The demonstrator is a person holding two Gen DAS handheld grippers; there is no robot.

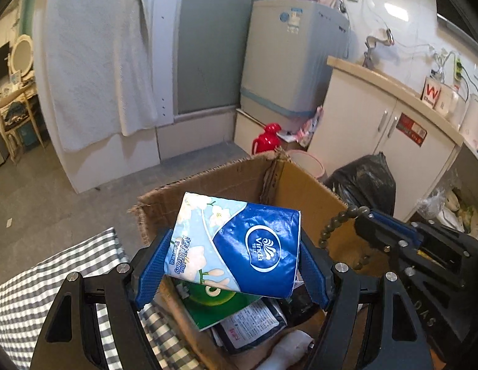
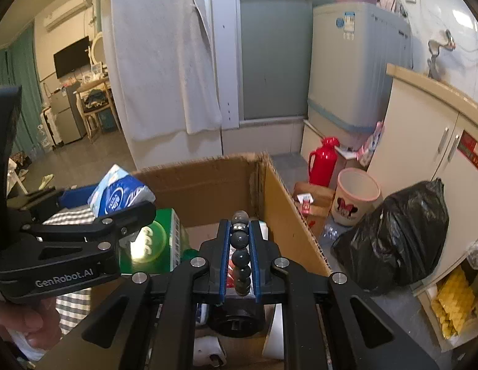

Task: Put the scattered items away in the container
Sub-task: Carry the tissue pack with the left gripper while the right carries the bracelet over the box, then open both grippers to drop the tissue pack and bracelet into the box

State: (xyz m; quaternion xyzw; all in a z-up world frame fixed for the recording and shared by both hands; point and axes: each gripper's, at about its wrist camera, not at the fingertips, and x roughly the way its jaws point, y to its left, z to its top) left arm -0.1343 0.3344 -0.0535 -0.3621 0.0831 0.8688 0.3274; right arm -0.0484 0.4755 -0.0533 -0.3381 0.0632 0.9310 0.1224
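- Our left claw (image 1: pixel 235 265) pinches the tissue pack (image 1: pixel 235 246) above the cardboard box (image 1: pixel 306 203); we should lower before releasing
- Our right claw (image 2: pixel 240 246) pinches the bead string (image 2: pixel 240 257) over the box's right edge

tissue pack (image 1: pixel 235 246) sits over the cardboard box (image 1: pixel 303 197) near its left wall; bead bracelet (image 2: pixel 241 246) over the middle; bin bag (image 2: pixel 399 237) right of the box
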